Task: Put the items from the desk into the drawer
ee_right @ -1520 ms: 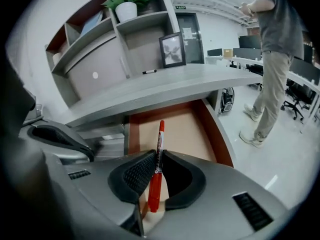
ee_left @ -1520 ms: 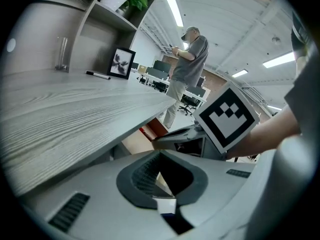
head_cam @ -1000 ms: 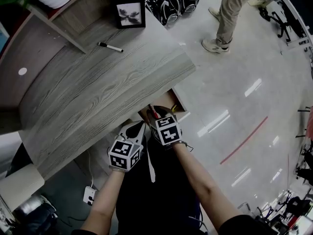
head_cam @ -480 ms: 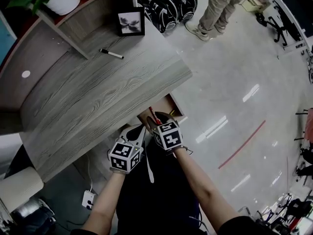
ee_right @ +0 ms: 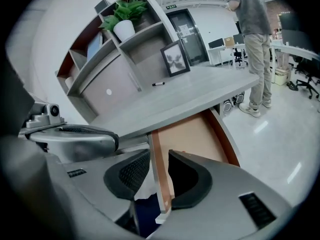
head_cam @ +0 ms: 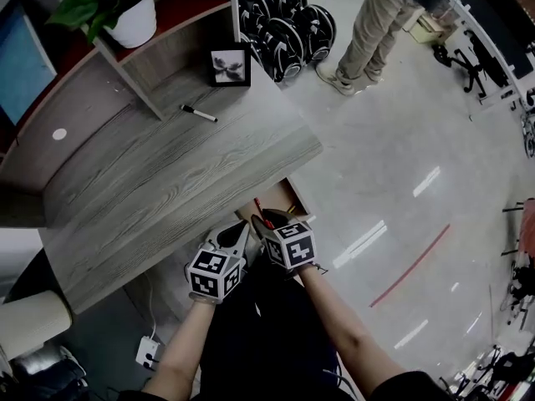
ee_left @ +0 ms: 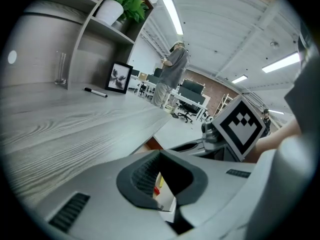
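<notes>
A grey wood-grain counter [head_cam: 167, 190] carries a black marker [head_cam: 199, 114] lying flat near its back and a framed picture [head_cam: 229, 66] standing at the far corner.

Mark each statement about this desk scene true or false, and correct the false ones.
1. A black marker lies on the desk. True.
2. The drawer under the desk is shut. False: it stands pulled out.
3. The picture frame lies face down. False: it stands upright at the back of the desk.
4. A potted plant stands on the shelf above the desk. True.
5. Nobody else is in view. False: a person stands on the floor beyond the desk.
</notes>
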Motion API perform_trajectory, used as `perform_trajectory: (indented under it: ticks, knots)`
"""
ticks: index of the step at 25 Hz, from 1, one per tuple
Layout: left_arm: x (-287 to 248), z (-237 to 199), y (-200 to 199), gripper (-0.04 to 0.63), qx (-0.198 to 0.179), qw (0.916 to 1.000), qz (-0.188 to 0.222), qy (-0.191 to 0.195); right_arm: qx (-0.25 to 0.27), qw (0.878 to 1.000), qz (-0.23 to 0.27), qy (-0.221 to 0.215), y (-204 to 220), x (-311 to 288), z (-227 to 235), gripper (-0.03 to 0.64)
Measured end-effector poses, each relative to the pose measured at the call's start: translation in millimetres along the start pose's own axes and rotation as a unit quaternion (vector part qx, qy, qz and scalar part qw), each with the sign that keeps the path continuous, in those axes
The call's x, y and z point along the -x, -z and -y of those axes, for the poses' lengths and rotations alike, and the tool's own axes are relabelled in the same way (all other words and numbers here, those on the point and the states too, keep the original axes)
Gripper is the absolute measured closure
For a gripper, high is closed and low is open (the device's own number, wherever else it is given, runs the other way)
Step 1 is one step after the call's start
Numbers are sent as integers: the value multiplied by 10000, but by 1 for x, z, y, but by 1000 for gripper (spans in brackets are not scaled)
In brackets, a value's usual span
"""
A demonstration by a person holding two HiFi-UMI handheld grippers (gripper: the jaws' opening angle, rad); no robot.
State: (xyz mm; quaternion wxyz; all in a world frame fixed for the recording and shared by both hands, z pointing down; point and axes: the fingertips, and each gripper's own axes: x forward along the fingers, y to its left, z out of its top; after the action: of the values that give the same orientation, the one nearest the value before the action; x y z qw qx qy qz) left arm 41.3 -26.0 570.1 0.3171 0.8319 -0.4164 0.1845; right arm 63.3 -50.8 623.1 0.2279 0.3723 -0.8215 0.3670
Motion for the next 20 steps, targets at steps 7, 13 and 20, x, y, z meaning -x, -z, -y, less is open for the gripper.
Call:
perform_trajectory:
  ticks: [7,13,20]
  knots:
    - [10,17,-26,595,0,9998,136,121,-306,9974,591,-264,-44,31,-11,564]
    - [20,26,-65,595,-333,9985,404,169,-422,9899,1272,-464,-83,68,-24,623]
    - [34,32,-111,595,-523,9945,900,132,-400,9780,2000,-450,-115,114,-40,623]
